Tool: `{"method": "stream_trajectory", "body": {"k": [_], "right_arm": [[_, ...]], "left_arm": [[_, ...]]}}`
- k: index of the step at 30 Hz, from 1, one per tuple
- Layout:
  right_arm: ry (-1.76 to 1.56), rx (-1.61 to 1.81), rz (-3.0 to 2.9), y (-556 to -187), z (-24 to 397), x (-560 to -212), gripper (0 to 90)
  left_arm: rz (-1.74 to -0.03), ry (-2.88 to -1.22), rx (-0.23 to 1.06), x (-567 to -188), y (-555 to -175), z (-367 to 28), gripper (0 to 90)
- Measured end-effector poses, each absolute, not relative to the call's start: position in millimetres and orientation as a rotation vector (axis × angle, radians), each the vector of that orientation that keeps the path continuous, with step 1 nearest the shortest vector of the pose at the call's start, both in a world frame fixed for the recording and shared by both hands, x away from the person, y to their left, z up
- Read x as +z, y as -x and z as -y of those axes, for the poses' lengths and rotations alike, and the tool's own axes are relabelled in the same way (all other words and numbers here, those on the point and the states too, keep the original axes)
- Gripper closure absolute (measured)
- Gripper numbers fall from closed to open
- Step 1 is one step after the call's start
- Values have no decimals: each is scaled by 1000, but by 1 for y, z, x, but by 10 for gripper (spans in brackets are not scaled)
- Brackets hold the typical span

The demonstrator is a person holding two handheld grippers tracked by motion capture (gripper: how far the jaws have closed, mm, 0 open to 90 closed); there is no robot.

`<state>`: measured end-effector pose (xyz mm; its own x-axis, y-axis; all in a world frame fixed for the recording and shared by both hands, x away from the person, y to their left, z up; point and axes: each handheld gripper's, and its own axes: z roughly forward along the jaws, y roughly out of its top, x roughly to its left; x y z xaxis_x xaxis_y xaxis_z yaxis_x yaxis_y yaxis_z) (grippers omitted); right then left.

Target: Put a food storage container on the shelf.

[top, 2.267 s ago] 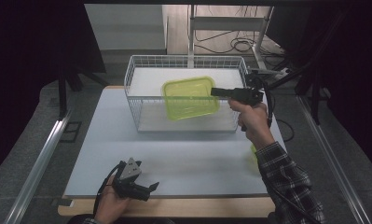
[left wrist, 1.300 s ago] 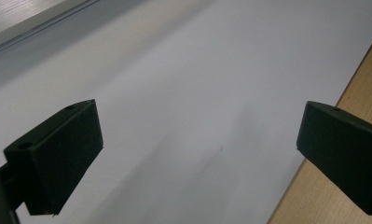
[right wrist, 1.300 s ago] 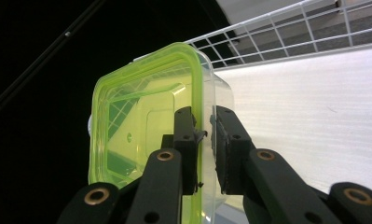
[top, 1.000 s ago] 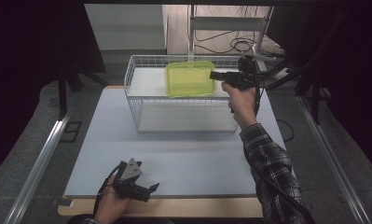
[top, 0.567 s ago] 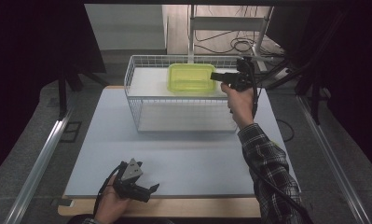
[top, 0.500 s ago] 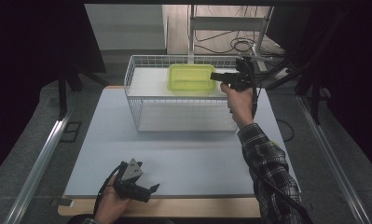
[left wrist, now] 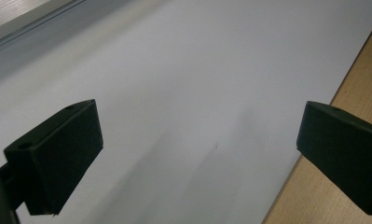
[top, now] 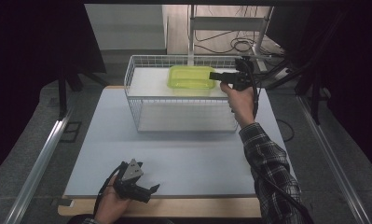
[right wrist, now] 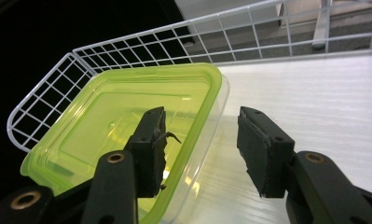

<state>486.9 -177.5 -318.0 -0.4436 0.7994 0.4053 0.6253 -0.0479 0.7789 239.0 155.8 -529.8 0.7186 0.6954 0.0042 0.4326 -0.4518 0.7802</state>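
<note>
A yellow-green clear plastic container (top: 190,77) lies in the white wire basket (top: 183,114), toward its back right corner. My right gripper (top: 212,75) reaches over the basket's right side to the container's right rim. In the right gripper view the container (right wrist: 118,126) has its rim between the jaws of my right gripper (right wrist: 200,135), one jaw inside it and one outside. The jaws have just been opening and their pads stand clear of the rim. My left gripper (top: 151,192) rests low over the white mat near the front edge, open (left wrist: 200,149) with nothing between its jaws.
The basket stands at the back of the white mat (top: 183,149), which covers a wooden table (top: 174,207). A metal rail (top: 39,163) runs along the left. Cables and a stand (top: 230,28) lie behind the basket.
The right gripper carried the container from the basket's front up and back, then set it down inside. Its jaws have spread apart off the rim. The left hand has not moved.
</note>
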Motion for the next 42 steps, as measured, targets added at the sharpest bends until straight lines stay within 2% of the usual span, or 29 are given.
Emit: {"method": "stream_trajectory", "body": {"k": [5,11,15,29,42], "right_arm": [[-1494,1509,-2064,-475,183,-311,578],[-1402,1531,-2102,-450,190,-305,793],[-1325,1577,-2157,-432,190,-305,873],[-1198,1567,-2287,-431,143,-325,882],[-1210,1560,-2272,-441,134,-325,882]], "left_arm": [[-853,-2111,418,-530,-239,-155,0],[-849,-2119,420,-530,-239,-154,0],[-847,-2122,420,-530,-239,-153,0],[-844,-2128,424,-530,-239,-153,0],[-842,-2137,425,-531,-239,-153,1]]}}
